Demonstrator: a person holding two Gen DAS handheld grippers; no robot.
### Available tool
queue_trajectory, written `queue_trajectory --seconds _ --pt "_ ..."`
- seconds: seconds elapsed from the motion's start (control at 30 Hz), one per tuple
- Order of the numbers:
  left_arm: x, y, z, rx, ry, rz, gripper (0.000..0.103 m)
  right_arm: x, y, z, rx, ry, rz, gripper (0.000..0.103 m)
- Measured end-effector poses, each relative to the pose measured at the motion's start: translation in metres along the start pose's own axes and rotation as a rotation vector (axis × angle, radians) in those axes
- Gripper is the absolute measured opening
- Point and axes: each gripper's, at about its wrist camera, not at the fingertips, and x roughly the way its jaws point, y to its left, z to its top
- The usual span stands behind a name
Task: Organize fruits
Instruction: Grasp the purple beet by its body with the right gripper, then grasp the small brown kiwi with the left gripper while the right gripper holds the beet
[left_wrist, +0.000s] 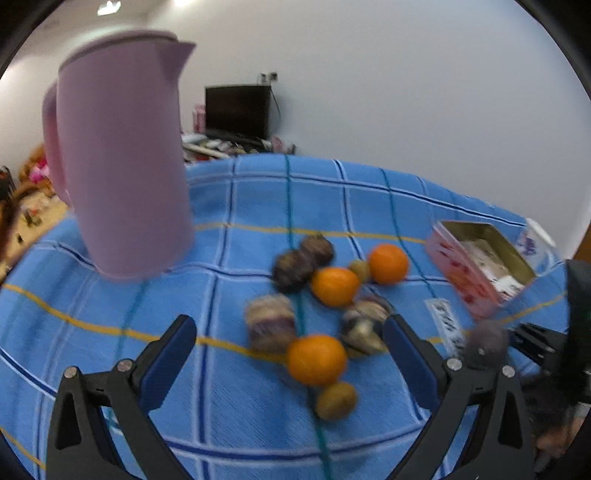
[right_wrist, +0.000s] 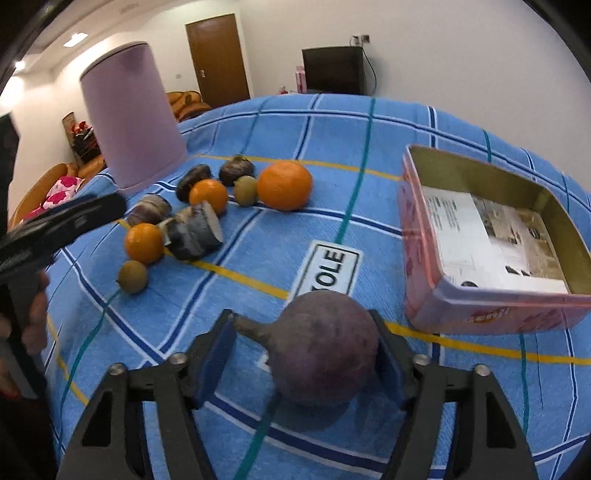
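Note:
My right gripper (right_wrist: 306, 350) is shut on a round purple fruit with a stem (right_wrist: 321, 350), held just above the blue checked cloth (right_wrist: 369, 140). A pink tin box (right_wrist: 480, 236) with paper inside stands to its right. Oranges (right_wrist: 284, 184), small brown-green fruits (right_wrist: 132, 277) and dark purple fruits (right_wrist: 194, 230) lie in a cluster to the left. My left gripper (left_wrist: 290, 345) is open above that cluster, with an orange (left_wrist: 317, 360) between its fingers. The held fruit also shows in the left wrist view (left_wrist: 485, 341).
A tall lilac jug (left_wrist: 122, 158) stands on the cloth at the back left of the fruit cluster. A white label (right_wrist: 327, 269) lies on the cloth. The pink tin box (left_wrist: 480, 266) is at the right in the left wrist view.

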Motion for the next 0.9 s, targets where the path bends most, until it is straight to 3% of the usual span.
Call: queue_trajectory --seconds 0.03,0.07,0.27,0.43,0.6,0.73,0.77,0.8,0.83,0.9 --pt "-0.001 -0.002 -0.001 0.001 0.008 -0.013 0.101 -0.001 -0.002 0.0 -0.001 0.0 -0.015 0.053" --pt "-0.002 -0.007 -0.003 0.009 0.014 -0.024 0.099 0.0 -0.003 0.0 -0.001 0.0 -0.021 0.052" --pt "0.01 -0.026 -0.013 0.056 0.106 -0.04 0.083 -0.003 -0.005 0.001 0.005 -0.019 -0.007 0.052" --pt "0.017 -0.024 -0.021 0.049 0.147 -0.005 0.076 -0.024 -0.009 0.003 0.037 -0.117 0.037 0.052" --pt "0.029 -0.021 -0.028 0.036 0.198 0.001 0.054 -0.031 -0.01 0.004 0.044 -0.146 0.04 0.052" --pt "0.031 -0.03 -0.032 0.094 0.183 0.052 0.053 -0.03 -0.009 0.004 0.045 -0.134 0.05 0.052" --pt "0.031 -0.033 -0.033 0.111 0.176 0.06 0.049 -0.031 -0.008 0.004 0.041 -0.137 0.05 0.052" --pt "0.03 -0.034 -0.033 0.114 0.175 0.051 0.036 -0.032 -0.007 0.004 0.036 -0.141 0.048 0.052" --pt "0.029 -0.033 -0.033 0.113 0.171 0.036 0.031 -0.034 -0.007 0.003 0.031 -0.148 0.045 0.052" --pt "0.027 -0.031 -0.033 0.097 0.168 0.019 0.028 -0.036 -0.007 0.003 0.027 -0.164 0.041 0.052"
